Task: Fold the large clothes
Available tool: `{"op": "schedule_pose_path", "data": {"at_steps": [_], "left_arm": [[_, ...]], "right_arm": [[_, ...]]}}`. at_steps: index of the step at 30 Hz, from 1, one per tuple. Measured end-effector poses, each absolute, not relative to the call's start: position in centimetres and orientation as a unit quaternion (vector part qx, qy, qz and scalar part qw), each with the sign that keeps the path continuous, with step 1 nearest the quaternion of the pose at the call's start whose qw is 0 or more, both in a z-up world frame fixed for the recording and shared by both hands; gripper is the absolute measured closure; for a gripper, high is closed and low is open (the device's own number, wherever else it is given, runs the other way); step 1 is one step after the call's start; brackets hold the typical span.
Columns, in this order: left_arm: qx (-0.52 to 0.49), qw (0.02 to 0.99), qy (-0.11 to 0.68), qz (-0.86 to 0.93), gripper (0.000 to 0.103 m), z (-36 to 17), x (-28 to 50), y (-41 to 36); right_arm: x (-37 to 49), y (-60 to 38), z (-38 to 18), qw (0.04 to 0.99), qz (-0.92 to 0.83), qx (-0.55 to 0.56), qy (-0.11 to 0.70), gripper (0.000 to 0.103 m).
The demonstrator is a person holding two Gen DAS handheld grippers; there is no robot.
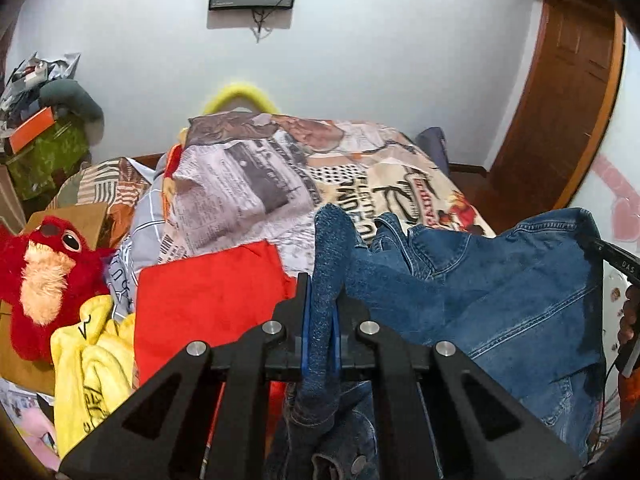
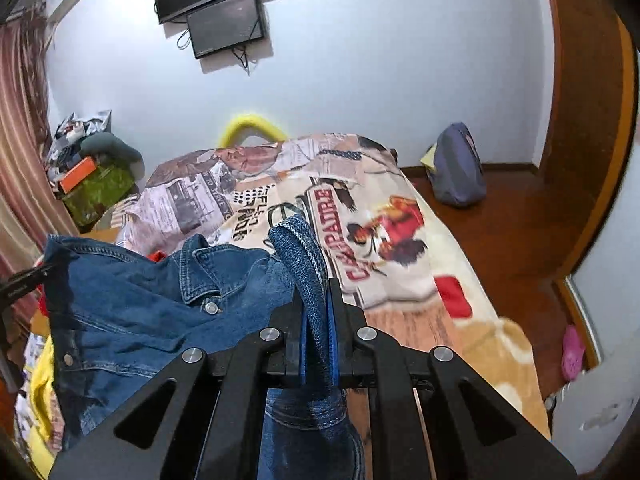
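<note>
Denim jacket [image 1: 500, 292] is what we hold, stretched in the air between our two grippers over the near end of the bed [image 2: 420, 240], its collar and a metal button facing the right wrist camera. Largest under it is the bed itself, covered by a blanket printed with newspaper pages, a rooster and red lettering, running away from us toward the far white wall. On that wall hang two dark screens [image 2: 224, 28], one overlapping the other. At far right a brown wooden door [image 1: 560, 112] stands by the wall, and a grey-blue bag [image 2: 458, 168] sits on the wooden floor beside the bed. On the bed's left side lie a red cloth [image 1: 208, 300], a yellow garment [image 1: 92, 356] and a red plush toy [image 1: 44, 280] (the toy leans on a cardboard box). Our left gripper [image 1: 320, 312] has its jaws narrowed onto a bunched fold of the denim. Our right gripper [image 2: 316, 312] pinches another rolled edge of the same jacket, jaws nearly together, blue pads pressing the cloth.
</note>
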State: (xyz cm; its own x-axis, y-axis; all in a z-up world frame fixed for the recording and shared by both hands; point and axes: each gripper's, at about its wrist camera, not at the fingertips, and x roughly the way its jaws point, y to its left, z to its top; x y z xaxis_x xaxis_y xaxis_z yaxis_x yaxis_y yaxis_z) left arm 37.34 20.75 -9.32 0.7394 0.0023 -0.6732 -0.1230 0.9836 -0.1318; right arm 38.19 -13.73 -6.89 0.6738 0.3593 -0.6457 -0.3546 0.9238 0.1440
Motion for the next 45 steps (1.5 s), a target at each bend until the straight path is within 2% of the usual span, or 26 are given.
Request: {"op": "schedule_pose_path", "data": {"at_steps": [7,12,16,19,26,31,33,34,36,41,44,45], "left_arm": [[-0.077,0.907,0.401,0.109,0.095,-14.0,42.7,24.9],[-0.090,0.883,0.442,0.129,0.094,-19.4,45.5,27.5],[-0.102,0.871,0.460,0.142,0.090,-22.6,46.3,28.9],[-0.094,0.862,0.473,0.158,0.087,-24.0,46.5,29.5],[-0.080,0.869,0.460,0.160,0.087,-21.6,44.3,29.3],[-0.072,0.884,0.442,0.135,0.087,-17.8,41.0,27.7],[-0.071,0.890,0.433,0.125,0.086,-16.2,39.4,27.0],[-0.070,0.892,0.430,0.122,0.084,-15.6,38.8,26.7],[-0.067,0.898,0.419,0.111,0.075,-13.7,36.7,25.7],[-0.066,0.907,0.408,0.083,0.041,-10.8,32.0,23.8],[-0.068,0.907,0.409,0.071,0.029,-9.7,29.3,22.9],[-0.070,0.907,0.410,0.066,0.028,-9.5,28.3,22.6]], "right_arm": [[43.7,-11.1,-10.4,0.908,0.172,-0.014,0.380,0.096],[48.1,-11.5,-15.5,0.887,0.154,-0.007,0.435,0.096],[49.7,-11.7,-19.5,0.869,0.146,-0.003,0.472,0.095],[49.8,-11.5,-21.3,0.866,0.129,-0.020,0.482,0.086],[48.6,-12.7,-19.6,0.870,0.110,-0.012,0.480,0.085],[45.4,-13.0,-15.3,0.881,0.130,-0.030,0.455,0.084],[43.7,-12.9,-13.4,0.884,0.138,-0.042,0.444,0.077],[42.7,-13.0,-12.5,0.886,0.141,-0.047,0.439,0.073],[40.6,-13.0,-10.5,0.894,0.146,-0.058,0.420,0.056],[35.2,-13.5,-7.1,0.907,0.162,-0.079,0.381,0.039],[32.9,-13.6,-6.5,0.909,0.173,-0.085,0.370,0.034],[32.1,-13.6,-6.3,0.908,0.177,-0.090,0.368,0.033]]}}
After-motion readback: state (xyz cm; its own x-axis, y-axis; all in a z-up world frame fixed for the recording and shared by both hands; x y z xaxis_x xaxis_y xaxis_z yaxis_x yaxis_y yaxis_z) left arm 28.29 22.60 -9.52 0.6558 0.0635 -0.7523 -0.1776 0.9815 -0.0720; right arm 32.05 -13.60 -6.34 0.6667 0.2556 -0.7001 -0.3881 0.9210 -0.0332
